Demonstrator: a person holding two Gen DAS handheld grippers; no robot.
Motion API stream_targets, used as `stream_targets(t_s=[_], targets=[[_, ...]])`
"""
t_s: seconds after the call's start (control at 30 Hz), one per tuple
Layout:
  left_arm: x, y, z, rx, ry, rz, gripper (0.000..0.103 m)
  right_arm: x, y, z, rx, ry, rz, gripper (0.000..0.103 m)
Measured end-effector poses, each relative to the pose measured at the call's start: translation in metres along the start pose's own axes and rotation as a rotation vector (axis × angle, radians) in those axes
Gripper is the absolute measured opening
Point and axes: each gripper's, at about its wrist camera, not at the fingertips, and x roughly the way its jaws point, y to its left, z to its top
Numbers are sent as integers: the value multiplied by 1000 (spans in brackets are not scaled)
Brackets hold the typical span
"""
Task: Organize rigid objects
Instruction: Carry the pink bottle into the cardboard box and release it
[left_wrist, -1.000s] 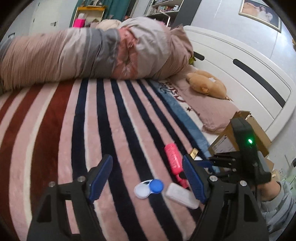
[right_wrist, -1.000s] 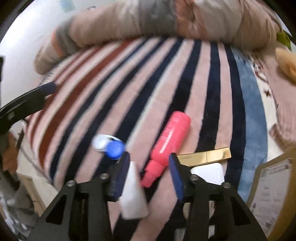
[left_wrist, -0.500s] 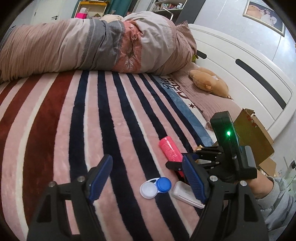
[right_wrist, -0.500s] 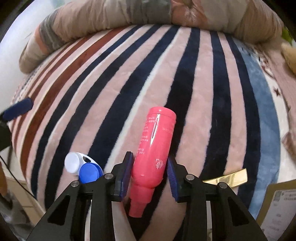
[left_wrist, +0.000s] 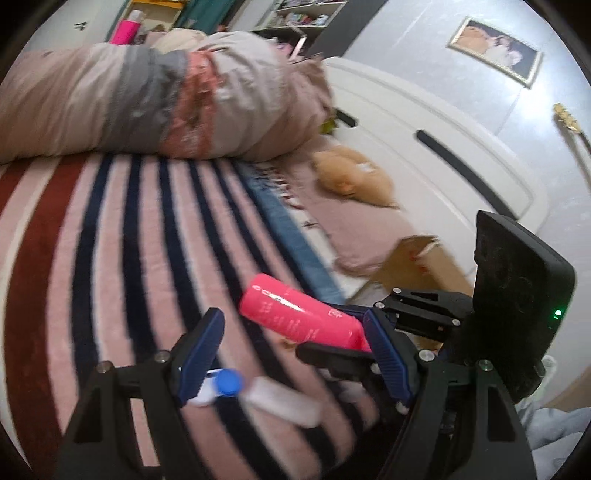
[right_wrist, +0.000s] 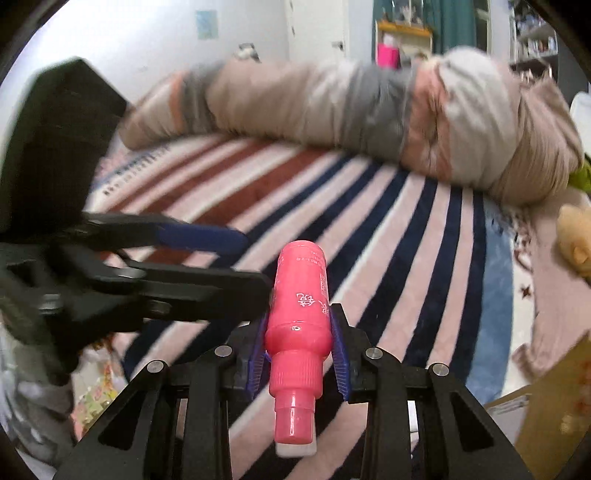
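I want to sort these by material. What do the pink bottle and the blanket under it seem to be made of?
The pink bottle, gripped by the right gripper, looks like glossy plastic: smooth, with a bright glare line and a ribbed cap collar. The striped blanket looks like soft plush fabric, matte and fuzzy.

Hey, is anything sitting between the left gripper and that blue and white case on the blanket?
Nothing visible does. The left gripper is open, the blue-and-white case lies just inside its left finger, and the white case sits beside it.

We see the bottle clamped between the right gripper fingers above the blanket, the contact lens case lying below, the rolled duvet behind.
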Motion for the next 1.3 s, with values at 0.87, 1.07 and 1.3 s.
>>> stream_targets(t_s=[0.87, 1.07, 1.3], targets=[[133, -241, 37, 291, 122, -141, 33, -172, -147, -101, 214, -262, -89, 27], [173, -259, 19, 357, 211, -58, 32, -159, -177, -123, 299, -175, -115, 27], [193, -266, 0, 423, 276, 14, 36, -151, -190, -133, 352, -110, -131, 29]])
